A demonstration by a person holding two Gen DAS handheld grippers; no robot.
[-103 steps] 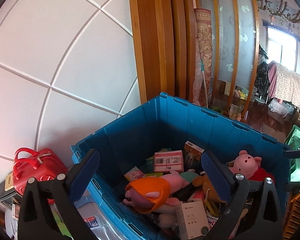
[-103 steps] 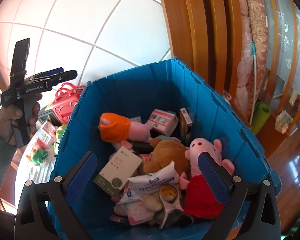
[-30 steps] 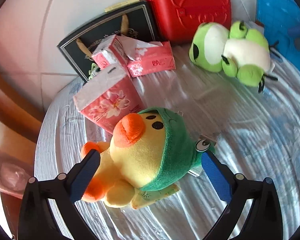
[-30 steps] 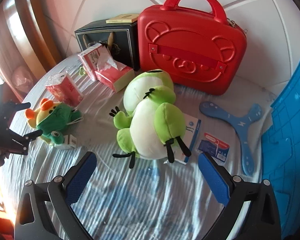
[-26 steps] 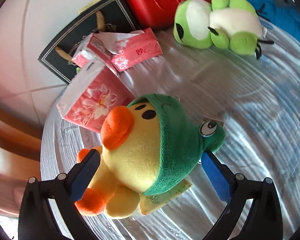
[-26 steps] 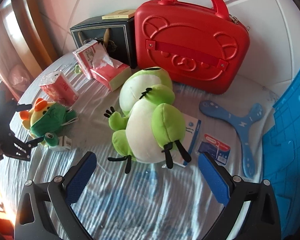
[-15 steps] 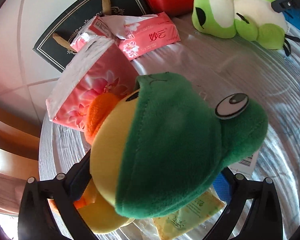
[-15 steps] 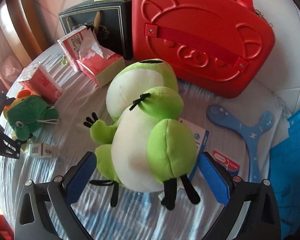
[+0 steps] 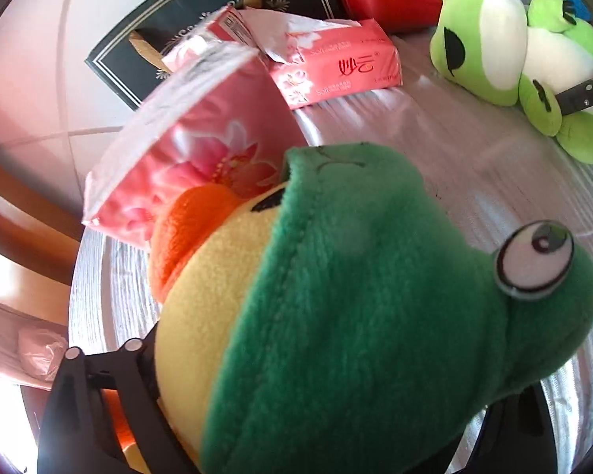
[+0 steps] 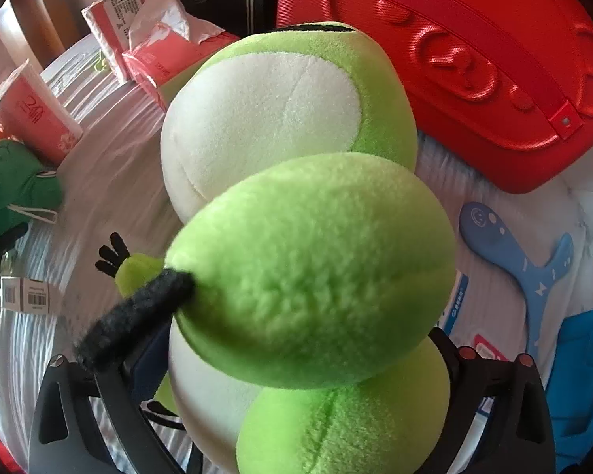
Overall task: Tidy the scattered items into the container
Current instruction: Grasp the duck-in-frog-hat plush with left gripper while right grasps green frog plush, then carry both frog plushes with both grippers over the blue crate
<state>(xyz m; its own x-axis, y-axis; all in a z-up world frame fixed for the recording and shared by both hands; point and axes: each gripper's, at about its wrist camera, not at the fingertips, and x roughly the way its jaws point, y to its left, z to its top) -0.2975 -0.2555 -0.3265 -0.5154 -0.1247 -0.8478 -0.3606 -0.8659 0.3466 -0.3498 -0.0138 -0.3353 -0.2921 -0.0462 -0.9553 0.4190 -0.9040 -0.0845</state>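
The left tongs (image 9: pixel 328 414) are down over the yellow duck toy (image 9: pixel 359 316), the one with the green frog hood and the orange beak. The duck sits between the two arms and fills most of the left view. The jaws have just been closing in on it, but the pads are hidden behind the fluff, so I cannot tell if they squeeze it yet. The duck lies on the round bench (image 9: pixel 474 166), touching a pink tissue pack (image 9: pixel 201 150). Behind that is another pink pack (image 9: pixel 336 67), torn open, and a black gift bag (image 9: pixel 201 15).

The right tongs (image 10: pixel 296 387) are down over the green frog toy (image 10: pixel 296 181) (it has a white tummy and black toes). Their jaws have also just been closing with the frog between them, and the same trouble: fluff hides the pads, so I cannot tell if they grip. The frog lies in front of a red case (image 10: pixel 474 59). A blue boomerang (image 10: pixel 533 260) lies flat to its right, and a corner of the blue container (image 10: pixel 581 375) shows past it
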